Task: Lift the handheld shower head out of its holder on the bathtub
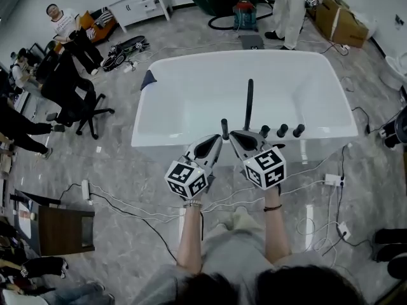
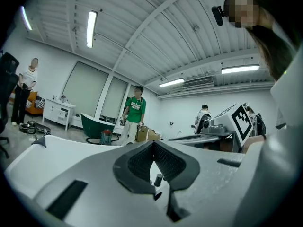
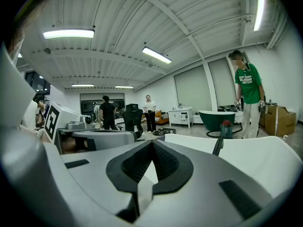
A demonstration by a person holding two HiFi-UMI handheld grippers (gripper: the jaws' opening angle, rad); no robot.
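White bathtub (image 1: 191, 97) carried the black handheld shower head (image 1: 249, 100) upright on its near rim, just beyond and slightly right of the right gripper (image 1: 234, 136), whose jaws were pressed together and empty, like those of the left gripper (image 1: 218, 140) beside it, neither touching it.

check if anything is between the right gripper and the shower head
Nothing visible does. The shower head stands upright on the tub rim just beyond the right gripper, whose jaws are shut. A short knob stands to its left, three more to its right.
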